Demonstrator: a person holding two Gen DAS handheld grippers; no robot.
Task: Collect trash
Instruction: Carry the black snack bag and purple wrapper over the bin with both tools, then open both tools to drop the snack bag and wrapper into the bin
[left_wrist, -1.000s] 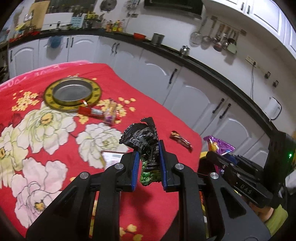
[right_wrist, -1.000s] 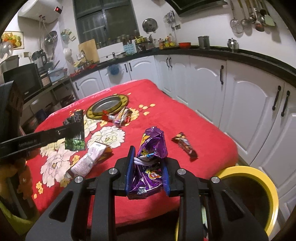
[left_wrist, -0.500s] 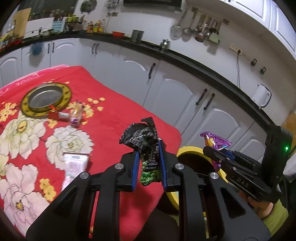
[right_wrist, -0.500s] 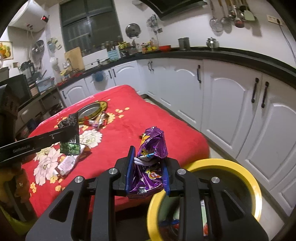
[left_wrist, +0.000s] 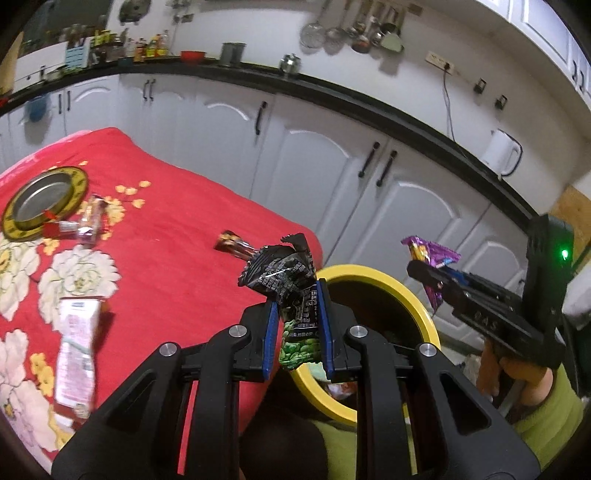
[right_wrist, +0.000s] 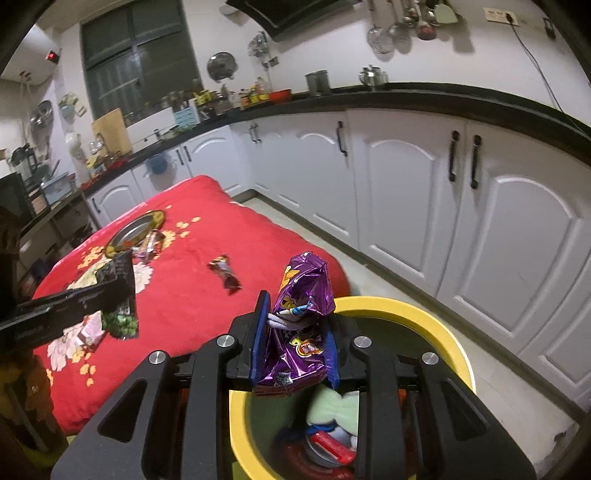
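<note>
Two grippers are loaded: right gripper (right_wrist: 293, 341) clamps the purple bag (right_wrist: 301, 321) directly above the bin (right_wrist: 448, 328); left gripper (left_wrist: 297, 328) clamps the black wrapper (left_wrist: 286, 280) at the bin's table-side rim.

Yellow bin (right_wrist: 436, 325) btm cut off by frame; trash inside blurred, partly hidden.
</note>
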